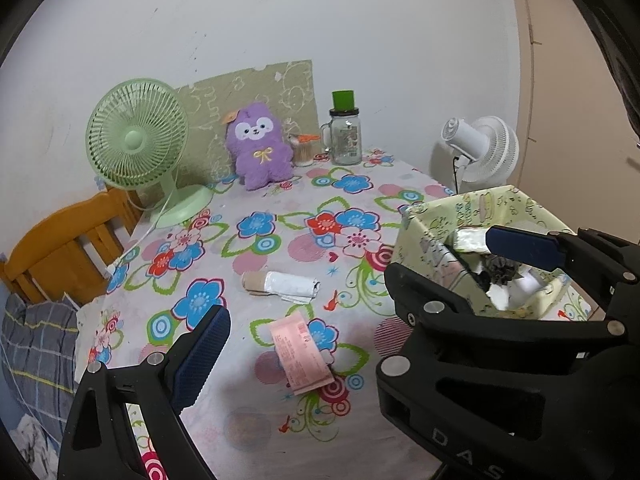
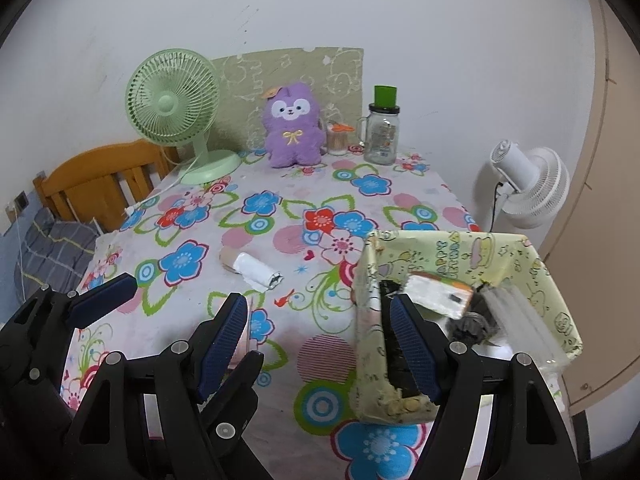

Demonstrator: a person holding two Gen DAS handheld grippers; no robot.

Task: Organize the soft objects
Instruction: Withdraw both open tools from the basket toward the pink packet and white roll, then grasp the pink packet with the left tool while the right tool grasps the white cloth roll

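A purple plush toy [image 1: 260, 148] sits upright at the far end of the flowered table [image 1: 280, 420]. A white roll on a cardboard tube [image 1: 286, 285] lies mid-table, with a pink paper slip [image 1: 300, 354] nearer. My left gripper [image 1: 304, 340] hangs open above the slip with nothing between its fingers. A paper-covered box [image 2: 472, 248] at the right holds a white-and-orange packet [image 2: 436, 294] and a dark scrunched item [image 2: 472, 322]. My right gripper [image 2: 318, 300] is open. Its right finger [image 2: 412, 344] reaches inside the box, and the box's left wall stands between its jaws.
A green desk fan [image 1: 136, 136] stands at the back left, its cord trailing off the table edge. A glass jar with a green lid [image 1: 346, 136] and a toothpick pot [image 1: 304, 150] are beside the plush. A white fan [image 1: 484, 152] and a wooden chair [image 1: 68, 240] flank the table.
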